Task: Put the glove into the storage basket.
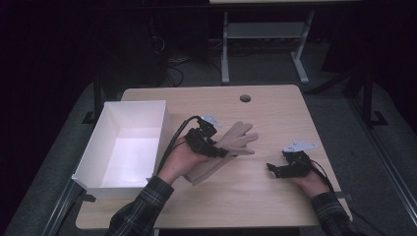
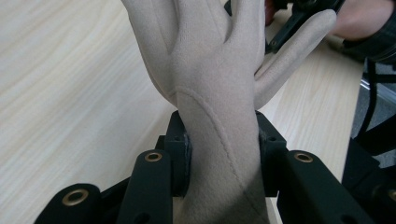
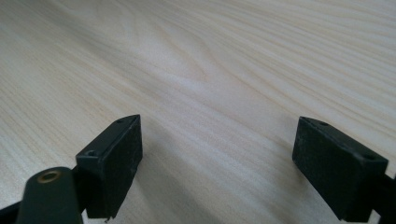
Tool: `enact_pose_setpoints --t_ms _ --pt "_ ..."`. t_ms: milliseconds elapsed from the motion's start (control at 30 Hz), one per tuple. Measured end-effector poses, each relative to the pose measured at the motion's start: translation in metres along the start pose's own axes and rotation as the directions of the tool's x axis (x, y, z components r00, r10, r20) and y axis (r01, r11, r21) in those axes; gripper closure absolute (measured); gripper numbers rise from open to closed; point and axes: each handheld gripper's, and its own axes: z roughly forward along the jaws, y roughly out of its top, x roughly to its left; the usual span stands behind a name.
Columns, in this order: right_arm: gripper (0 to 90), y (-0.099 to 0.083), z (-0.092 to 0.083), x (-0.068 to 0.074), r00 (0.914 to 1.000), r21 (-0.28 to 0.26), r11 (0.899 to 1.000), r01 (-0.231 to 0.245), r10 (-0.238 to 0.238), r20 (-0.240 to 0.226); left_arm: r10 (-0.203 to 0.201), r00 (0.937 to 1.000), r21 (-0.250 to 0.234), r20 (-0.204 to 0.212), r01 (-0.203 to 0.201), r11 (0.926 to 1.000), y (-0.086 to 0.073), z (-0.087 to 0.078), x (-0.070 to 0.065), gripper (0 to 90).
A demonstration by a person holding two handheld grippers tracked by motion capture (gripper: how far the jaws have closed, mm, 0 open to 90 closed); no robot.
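A pale wooden desk (image 1: pixel 265 187) fills the scene, seen from above. At its nine o'clock edge stands a white open box (image 1: pixel 129 142), its walls upright. Near the desk's centre, a beige glove (image 1: pixel 231 145) is clamped at the wrist by the left tongs (image 1: pixel 223 152), its fingers spread toward one o'clock and its cuff trailing toward seven o'clock. In the left gripper view both pads press on the wrist of the glove (image 2: pixel 210 84) from either side, the left tongs (image 2: pixel 223 149) partly closed around it. At four o'clock, well apart from the glove, the right tongs (image 1: pixel 272 168) rest low over bare wood, pointing toward nine o'clock. In the right gripper view the right tongs (image 3: pixel 217 154) stand wide apart and hold nothing.
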Motion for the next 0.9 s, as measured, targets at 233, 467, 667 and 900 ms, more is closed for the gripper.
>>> enact_pose_setpoints --t_ms 233,467,667,900 --pt "15.6 0.0 0.0 0.0 1.0 0.0 1.0 0.0 0.0 -0.001 0.004 0.9998 -0.018 -0.022 -0.004 0.9998 0.009 -0.028 0.005 65.0" --pt "15.6 0.0 0.0 0.0 1.0 0.0 1.0 0.0 0.0 -0.001 0.004 0.9989 -0.024 -0.047 -0.006 0.9997 0.013 -0.055 0.012 65.0" --pt "15.6 0.0 0.0 0.0 1.0 -0.001 1.0 0.0 0.0 -0.001 -0.008 0.9978 -0.042 -0.066 0.005 0.9991 0.012 -0.074 0.019 65.0" --pt "15.6 0.0 0.0 0.0 1.0 -0.001 1.0 0.0 0.0 -0.001 -0.048 0.9945 -0.07 -0.093 0.042 0.9967 0.006 -0.098 0.029 65.1"
